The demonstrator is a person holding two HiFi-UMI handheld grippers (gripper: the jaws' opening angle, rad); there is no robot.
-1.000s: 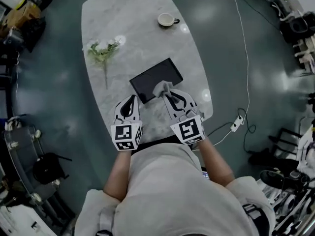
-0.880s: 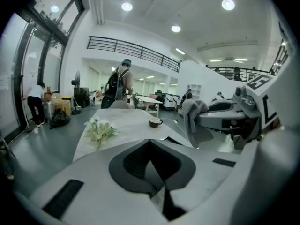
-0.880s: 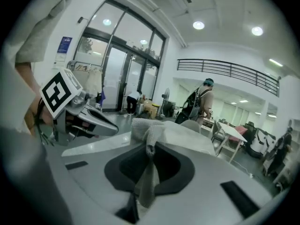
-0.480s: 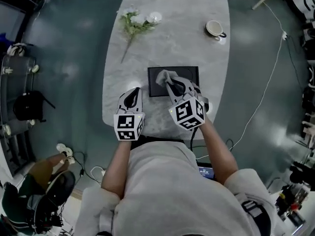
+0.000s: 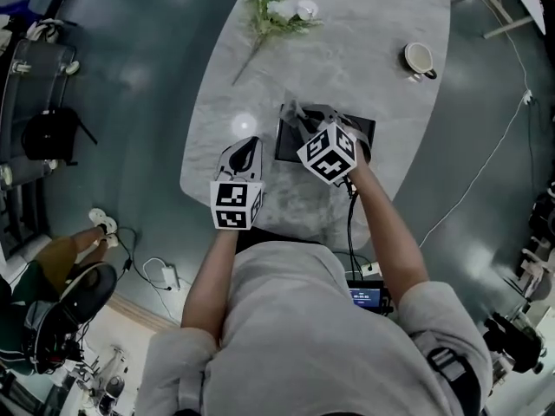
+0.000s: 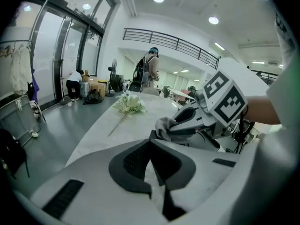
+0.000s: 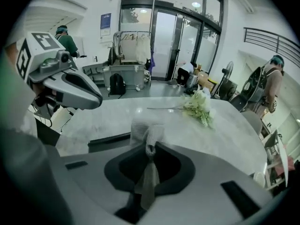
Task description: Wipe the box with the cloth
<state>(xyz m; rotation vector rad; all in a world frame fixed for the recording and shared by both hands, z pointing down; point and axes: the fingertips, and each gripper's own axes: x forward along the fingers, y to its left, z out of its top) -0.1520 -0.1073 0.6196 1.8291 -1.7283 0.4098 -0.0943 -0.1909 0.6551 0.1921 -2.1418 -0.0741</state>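
Currently, right hand-held gripper (image 7: 149,146): jaws clamped on a fold of the cloth (image 7: 146,131), with the rest bunched ahead of the tips.
Cloth: pale, soft and limp, so probably light. It hangs over the left end of the box (image 5: 364,133); contact cannot be told. It will likely crumple and drag rather than glide. A pinched fold is the sensible hold, leaving the loose part free to spread.
Box: dark, flat and low, lying on the surface (image 5: 347,50) under the right hand-held gripper. It looks stiff and light, so a sideways stroke may push it along; downward pressure should help.
Left hand-held gripper (image 5: 244,154): jaws together with nothing between them, over the surface just left of the box and apart from it.
Arm pose: right forearm stretched forward, its tool tipped down at the box; left forearm drawn closer to the body.
Farther out: flowers (image 5: 277,11) at the far end and a cup (image 5: 419,57) at the far right, both well apart from the box.
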